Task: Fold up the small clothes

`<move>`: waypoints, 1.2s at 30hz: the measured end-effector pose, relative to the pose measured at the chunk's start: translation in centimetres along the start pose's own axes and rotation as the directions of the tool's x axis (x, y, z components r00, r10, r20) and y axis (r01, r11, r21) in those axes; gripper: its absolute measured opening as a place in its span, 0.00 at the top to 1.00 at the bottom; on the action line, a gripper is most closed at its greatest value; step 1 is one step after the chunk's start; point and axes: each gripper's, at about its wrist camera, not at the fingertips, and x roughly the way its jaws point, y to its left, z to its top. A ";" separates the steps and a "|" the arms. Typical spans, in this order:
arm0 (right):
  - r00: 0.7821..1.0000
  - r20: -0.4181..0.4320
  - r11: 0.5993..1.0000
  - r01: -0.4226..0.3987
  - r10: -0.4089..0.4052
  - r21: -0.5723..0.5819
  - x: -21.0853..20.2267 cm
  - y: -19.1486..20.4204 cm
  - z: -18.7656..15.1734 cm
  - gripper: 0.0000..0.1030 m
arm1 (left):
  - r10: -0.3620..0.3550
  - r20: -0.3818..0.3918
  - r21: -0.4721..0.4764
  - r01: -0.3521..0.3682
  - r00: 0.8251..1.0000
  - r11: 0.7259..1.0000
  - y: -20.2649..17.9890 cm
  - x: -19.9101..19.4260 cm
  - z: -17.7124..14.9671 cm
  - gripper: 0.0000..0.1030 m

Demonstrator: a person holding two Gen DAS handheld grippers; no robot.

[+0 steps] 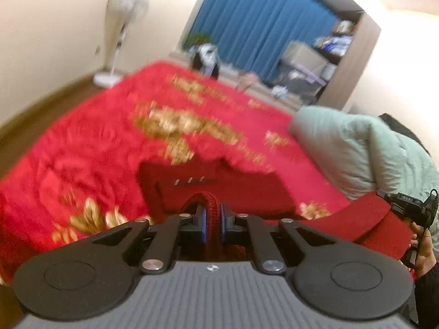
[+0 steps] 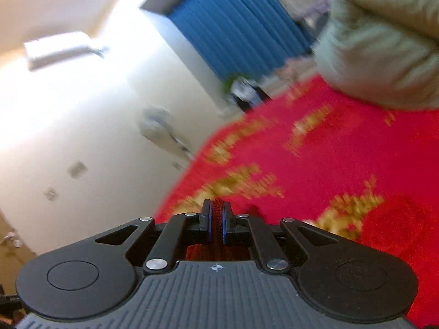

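Observation:
A small dark red knitted garment [image 1: 225, 189] is held up over the red blanket with gold flowers [image 1: 109, 142]. My left gripper [image 1: 212, 220] is shut on a rolled edge of it. The cloth stretches to the right, where my right gripper [image 1: 406, 205] holds its other end in a hand. In the right wrist view my right gripper [image 2: 216, 219] is shut on a thin fold of the same red garment [image 2: 217, 213]. The blanket [image 2: 329, 159] lies beyond it. Both views are blurred by motion.
A pale green quilt [image 1: 356, 148] is bunched at the blanket's right side and also shows in the right wrist view [image 2: 384, 41]. A standing fan [image 1: 120, 41], blue curtains [image 1: 260, 19] and a cluttered shelf [image 1: 323, 63] line the far walls.

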 end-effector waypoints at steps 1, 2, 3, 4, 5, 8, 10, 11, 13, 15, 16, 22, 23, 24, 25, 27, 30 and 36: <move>0.999 -0.029 1.000 0.020 -0.020 0.006 1.7 -0.6 -0.1 0.94 | 0.011 -0.025 -0.020 -0.011 1.000 1.000 0.8 1.7 0.2 0.90; 0.998 -0.059 0.999 0.036 -0.037 -0.011 3.6 -1.0 -0.1 0.94 | 0.019 -0.048 -0.045 -0.021 0.999 0.999 1.8 3.6 0.6 0.90; 0.995 -0.080 0.998 0.053 -0.055 -0.031 5.1 -1.2 -0.3 0.94 | 0.017 -0.059 -0.067 -0.021 0.998 0.997 2.9 5.1 1.1 0.90; 0.992 -0.107 0.997 0.064 -0.070 -0.051 7.0 -1.5 -0.1 0.94 | 0.020 -0.070 -0.084 -0.026 0.997 0.996 3.9 6.8 1.8 0.90; 0.988 -0.131 0.994 0.072 -0.082 -0.081 8.8 -1.7 0.1 0.94 | 0.029 -0.085 -0.088 -0.037 0.996 0.995 4.9 8.5 2.5 0.90; 0.974 -0.184 0.984 0.103 -0.129 -0.144 13.7 -2.1 0.3 0.94 | 0.057 -0.126 -0.113 -0.071 0.990 0.991 8.0 13.7 4.0 0.90; 0.960 -0.228 0.978 0.128 -0.164 -0.165 17.4 -3.3 0.3 0.94 | 0.048 -0.148 -0.160 -0.072 0.988 0.985 10.2 17.0 4.0 0.90; 0.953 -0.245 0.977 0.137 -0.175 -0.164 18.4 -3.8 -0.2 0.94 | 0.040 -0.164 -0.206 -0.074 0.986 0.976 11.5 18.5 3.4 0.90; 0.945 -0.271 0.977 0.142 -0.182 -0.159 20.5 -5.2 -1.2 0.94 | 0.077 -0.252 -0.270 -0.146 0.965 0.952 13.2 20.7 2.7 0.86; 0.943 -0.277 0.975 0.140 -0.184 -0.174 21.1 -6.2 -2.8 0.93 | 0.081 -0.206 -0.279 -0.138 0.975 0.950 13.1 20.6 3.3 0.83; 0.937 -0.288 0.972 0.149 -0.197 -0.180 21.3 -6.5 -3.6 0.92 | 0.077 -0.197 -0.276 -0.131 0.977 0.952 13.0 20.7 3.5 0.82; 0.947 -0.218 0.965 0.202 -0.236 -0.169 20.6 -7.2 -2.8 0.82 | 0.145 -0.166 -0.254 -0.184 0.975 0.949 13.5 20.1 3.7 0.72; 0.947 -0.204 0.965 0.222 -0.247 -0.138 20.2 -7.6 -2.5 0.81 | 0.154 -0.145 -0.281 -0.190 0.977 0.941 13.8 19.6 3.7 0.71; 0.949 -0.186 0.965 0.237 -0.255 -0.115 19.7 -8.0 -2.1 0.80 | 0.165 -0.126 -0.320 -0.198 0.978 0.927 14.4 18.8 3.4 0.69; 0.950 -0.170 0.963 0.245 -0.261 -0.110 19.3 -8.2 -1.7 0.79 | 0.183 -0.116 -0.348 -0.213 0.976 0.913 15.1 18.1 3.1 0.69; 0.950 -0.148 0.959 0.259 -0.275 -0.118 18.6 -8.5 -1.3 0.78 | 0.236 -0.136 -0.363 -0.270 0.962 0.892 15.9 17.4 2.8 0.66; 0.946 -0.202 0.965 0.230 -0.252 -0.125 18.5 -8.9 -1.4 0.62 | 0.297 -0.253 -0.338 -0.372 0.921 0.865 17.1 17.7 1.5 0.57; 0.894 -0.330 0.932 0.208 -0.304 -0.296 20.0 -7.2 -3.7 0.59 | 0.195 -0.308 -0.240 -0.275 0.931 0.931 16.3 18.5 0.5 0.56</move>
